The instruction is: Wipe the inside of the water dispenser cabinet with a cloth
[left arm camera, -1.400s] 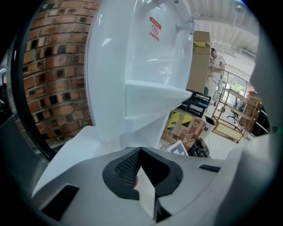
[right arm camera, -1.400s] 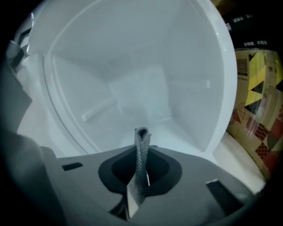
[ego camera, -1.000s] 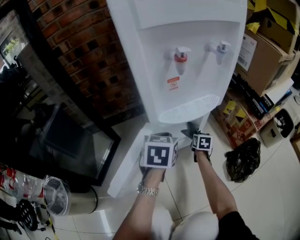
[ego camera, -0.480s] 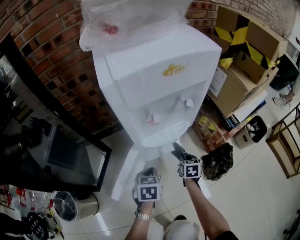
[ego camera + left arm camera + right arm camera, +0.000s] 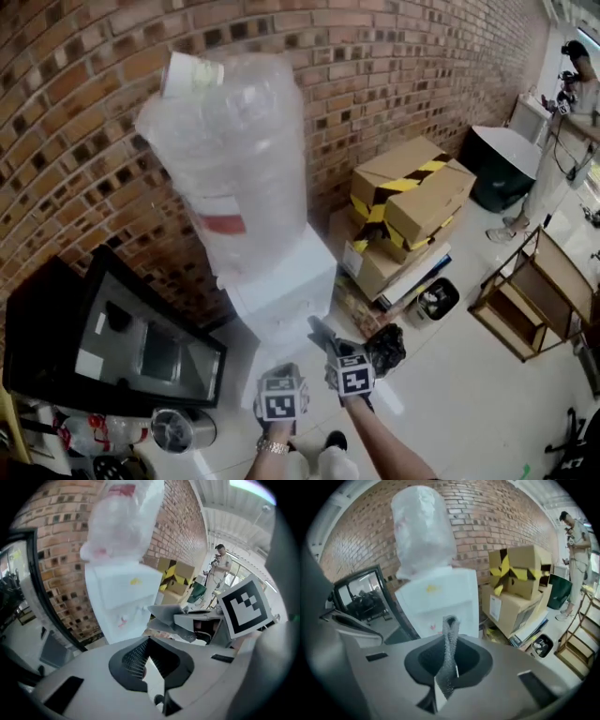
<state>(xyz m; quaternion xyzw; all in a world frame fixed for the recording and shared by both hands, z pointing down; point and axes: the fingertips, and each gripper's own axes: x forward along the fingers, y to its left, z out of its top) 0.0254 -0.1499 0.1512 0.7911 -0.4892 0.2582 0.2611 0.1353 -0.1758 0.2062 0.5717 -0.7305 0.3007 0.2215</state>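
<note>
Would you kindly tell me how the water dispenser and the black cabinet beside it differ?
The water dispenser is white; the black cabinet is dark, with a glass panel. The water dispenser carries a large plastic-wrapped bottle on top; the black cabinet bears none in view. Both stand on the floor against the brick wall.

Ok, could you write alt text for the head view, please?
A white water dispenser, its bottle wrapped in clear plastic, stands against a brick wall. Below it, the left gripper and right gripper point toward it; cardboard boxes sit at right.
</note>
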